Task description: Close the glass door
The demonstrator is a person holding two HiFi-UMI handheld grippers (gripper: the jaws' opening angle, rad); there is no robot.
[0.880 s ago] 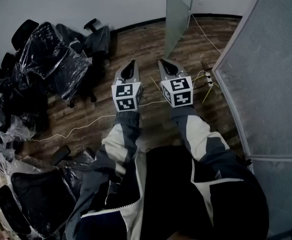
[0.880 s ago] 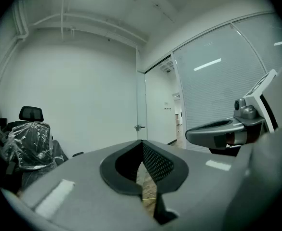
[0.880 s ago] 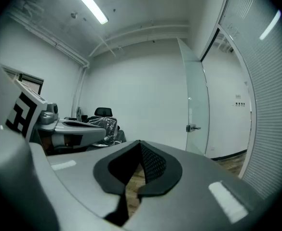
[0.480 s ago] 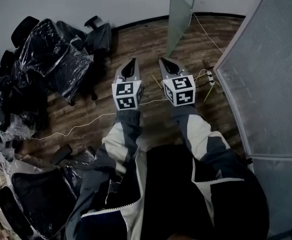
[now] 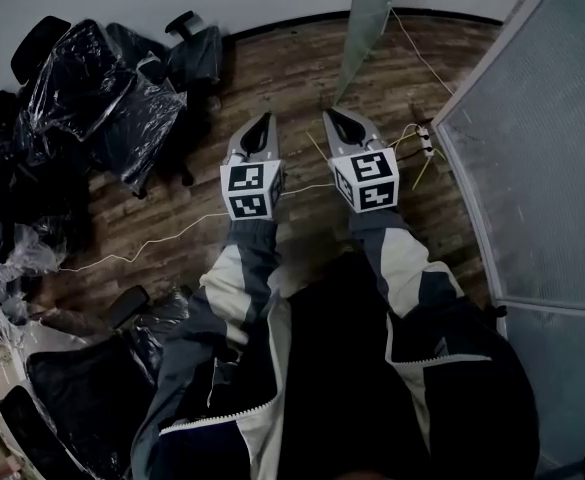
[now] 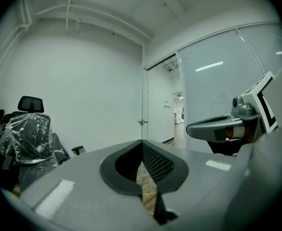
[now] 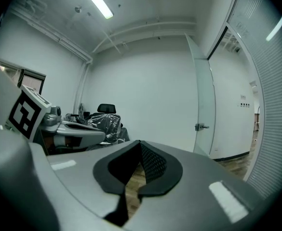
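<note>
- Nearest: grey-and-cream jacket sleeves (image 5: 242, 268) reaching forward, one two-jaw tool in each hand.
- Left gripper (image 5: 264, 120), with its marker cube: sits roughly level over the floor, tips pressed together, nothing pinched between them.
- Right gripper (image 5: 328, 114), just beside it: likewise closed tip to tip and empty, aimed toward the door.
- Below and ahead: dark wood-plank floor (image 5: 272, 78), crossed by a thin pale cable (image 5: 152, 256); white power strip (image 5: 429, 140) close to the base of the frosted glass partition (image 5: 542, 168) on the right.
- Off to the left: black office chairs wrapped in clear plastic (image 5: 102, 108), well apart from the door's path.
- Farthest: tall frameless clear glass door (image 5: 367, 18), standing open and seen edge-on at the top of the head view, close to the white wall, well apart from both grippers.
- Probably heavy and stiff, swinging as one piece on its hinges; smooth panes likely slippery under hard jaws and brittle at the bare edge, so best moved slowly.
- Best hold, by the look of it: the small metal lever handle (image 7: 202, 126) at mid-height; otherwise a flat push with closed tips on the pane just beside it, never on the edge.
</note>
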